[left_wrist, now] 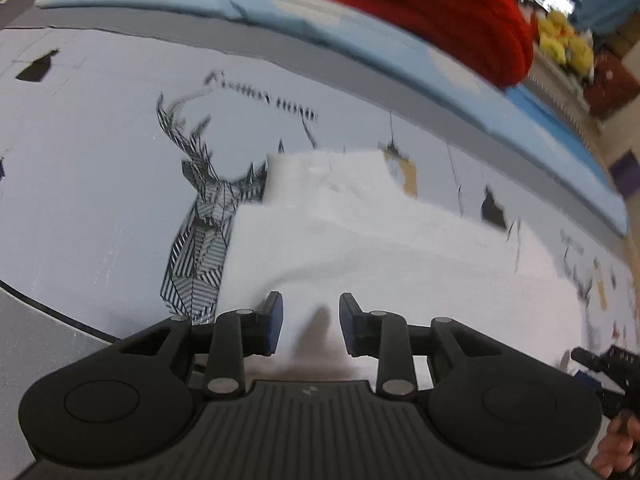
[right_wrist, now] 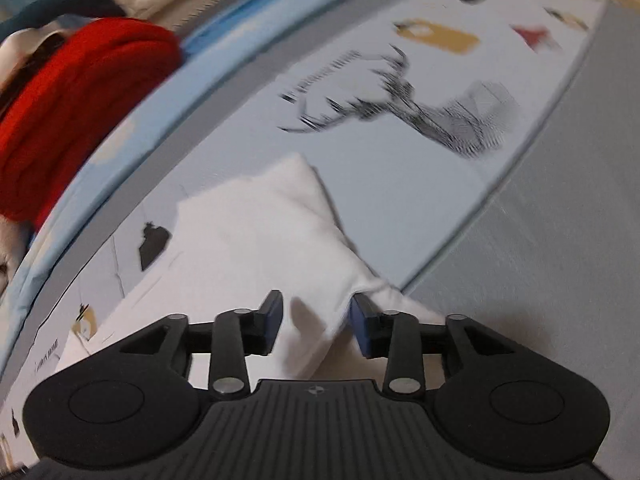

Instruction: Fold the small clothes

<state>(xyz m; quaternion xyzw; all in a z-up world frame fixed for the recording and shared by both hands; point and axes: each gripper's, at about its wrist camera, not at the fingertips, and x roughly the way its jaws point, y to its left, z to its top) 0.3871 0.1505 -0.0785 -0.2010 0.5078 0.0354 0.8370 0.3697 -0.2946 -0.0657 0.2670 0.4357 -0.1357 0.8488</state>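
White cloth, a small folded garment [left_wrist: 360, 240], spread flat just ahead of both tools on a pale printed mat [left_wrist: 100, 160]. Left gripper [left_wrist: 311, 326] part open, blue pads clear of the fabric, nothing pinched between them, only shadow on the cloth. Right gripper [right_wrist: 316, 326] likewise part open, a raised fold of the same garment [right_wrist: 256, 240] lying between the pads but not clamped. Further out on the mat, a black striped deer print [left_wrist: 204, 232] beside the garment's left edge. Beyond that, a grey border, then a light blue folded cloth [left_wrist: 280, 12]. Farthest back, a red knitted heap [left_wrist: 432, 12], blurred.
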